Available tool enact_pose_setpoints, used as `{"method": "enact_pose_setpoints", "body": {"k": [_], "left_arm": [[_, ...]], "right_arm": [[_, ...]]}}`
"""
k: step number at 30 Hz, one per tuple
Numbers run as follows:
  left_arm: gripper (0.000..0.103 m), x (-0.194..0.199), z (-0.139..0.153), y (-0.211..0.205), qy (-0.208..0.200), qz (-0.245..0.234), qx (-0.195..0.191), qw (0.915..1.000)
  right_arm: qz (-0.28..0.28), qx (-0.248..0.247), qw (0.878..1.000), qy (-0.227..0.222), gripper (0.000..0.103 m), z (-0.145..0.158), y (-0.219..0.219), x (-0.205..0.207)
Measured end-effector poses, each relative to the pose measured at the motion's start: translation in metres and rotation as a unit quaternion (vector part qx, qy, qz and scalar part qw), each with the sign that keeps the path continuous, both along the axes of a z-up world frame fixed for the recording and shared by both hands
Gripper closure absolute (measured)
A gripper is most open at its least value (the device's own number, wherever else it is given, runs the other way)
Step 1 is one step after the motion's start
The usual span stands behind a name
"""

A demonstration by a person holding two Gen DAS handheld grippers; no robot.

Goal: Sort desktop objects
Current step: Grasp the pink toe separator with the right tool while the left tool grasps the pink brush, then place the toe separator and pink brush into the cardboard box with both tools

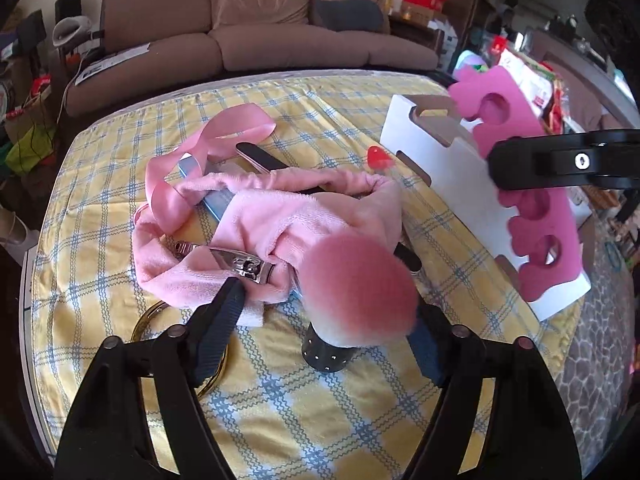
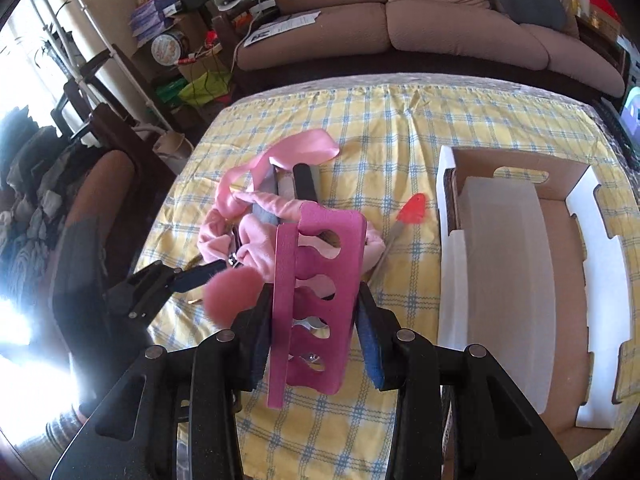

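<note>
The bench (image 2: 400,120) is covered with a yellow cloth with blue checks, and a brown sofa (image 1: 256,36) stands behind it. On the right side of the bench lies an open cardboard box (image 2: 560,240), white outside and brown inside, with its long side running away from the camera.

In the middle of the bench there is a heap with a pink plush headband (image 1: 256,224) and a pink satin ribbon (image 1: 236,124). A metal nail clipper (image 1: 236,264) rests on the headband, and a black nail file (image 1: 256,156) pokes out behind it, pointing to the far left. A small tool with a red tip (image 2: 412,206) lies between the heap and the box.

The right hand-held gripper (image 2: 316,320) is raised above the bench, near the heap and left of the box. Its fingers are closed on a pink foam toe separator (image 2: 316,280), which they hold by its two long sides. The long axis of the separator goes forward, away from the gripper, and its cut-out side faces right.

The left hand-held gripper (image 1: 324,316) is low over the near part of the bench. Its fingers are wide apart, around a makeup brush (image 1: 352,284) that stands between them. The brush stands on its black base with the pink bristles up. I cannot tell if the fingers touch it.
</note>
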State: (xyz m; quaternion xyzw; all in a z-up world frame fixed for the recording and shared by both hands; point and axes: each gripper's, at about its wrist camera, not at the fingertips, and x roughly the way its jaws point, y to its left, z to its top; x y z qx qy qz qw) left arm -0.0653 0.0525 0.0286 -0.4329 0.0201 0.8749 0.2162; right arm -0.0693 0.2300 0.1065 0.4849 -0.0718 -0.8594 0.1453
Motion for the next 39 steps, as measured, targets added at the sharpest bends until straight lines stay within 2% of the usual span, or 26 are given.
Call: {"method": "enact_pose_setpoints", "body": {"k": [2, 4, 6, 10, 12, 15, 19, 21, 28, 31, 35, 39], "left_arm": [[0.052, -0.001, 0.002, -0.007, -0.002, 0.012, 0.019, 0.9997], [0.079, -0.001, 0.005, -0.014, -0.003, 0.021, 0.029, 0.9993], [0.079, -0.001, 0.009, -0.020, -0.008, 0.026, 0.049, 0.9985], [0.079, 0.006, 0.018, -0.025, -0.011, 0.036, 0.054, 0.9978], [0.079, 0.013, 0.026, -0.030, -0.016, 0.041, 0.069, 0.9966], [0.079, 0.025, 0.047, -0.034, 0.000, 0.040, 0.079, 0.9961], [0.079, 0.037, 0.077, -0.027, 0.023, 0.027, 0.075, 0.9966], [0.079, 0.039, 0.090, -0.017, 0.019, 0.015, 0.086, 0.9960], [0.079, 0.026, 0.129, 0.065, -0.025, -0.047, 0.156, 0.9863], [0.079, 0.012, 0.133, 0.112, -0.043, -0.067, 0.164, 0.9833], [0.079, -0.014, 0.121, 0.167, -0.077, -0.070, 0.170, 0.9799], [0.079, -0.039, 0.094, 0.205, -0.109, -0.058, 0.161, 0.9793]], "right_arm": [[0.001, -0.003, 1.000, 0.006, 0.064, 0.010, 0.006, 0.005], [0.003, -0.006, 1.000, 0.010, 0.064, 0.017, 0.012, 0.009], [0.002, -0.011, 1.000, 0.013, 0.064, 0.024, 0.019, 0.014], [-0.012, -0.014, 1.000, 0.012, 0.064, 0.029, 0.044, 0.020], [-0.025, -0.012, 1.000, 0.008, 0.064, 0.029, 0.062, 0.024], [-0.043, -0.010, 0.999, 0.005, 0.064, 0.031, 0.093, 0.032], [-0.065, 0.020, 0.998, -0.006, 0.064, 0.032, 0.136, 0.039], [-0.072, 0.038, 0.997, -0.017, 0.064, 0.027, 0.152, 0.041], [-0.081, 0.071, 0.993, -0.052, 0.064, 0.003, 0.188, 0.041], [-0.074, 0.083, 0.992, -0.063, 0.064, -0.006, 0.191, 0.038], [-0.061, 0.110, 0.990, -0.068, 0.064, -0.019, 0.189, 0.033], [-0.051, 0.125, 0.989, -0.065, 0.062, -0.032, 0.186, 0.032]]}}
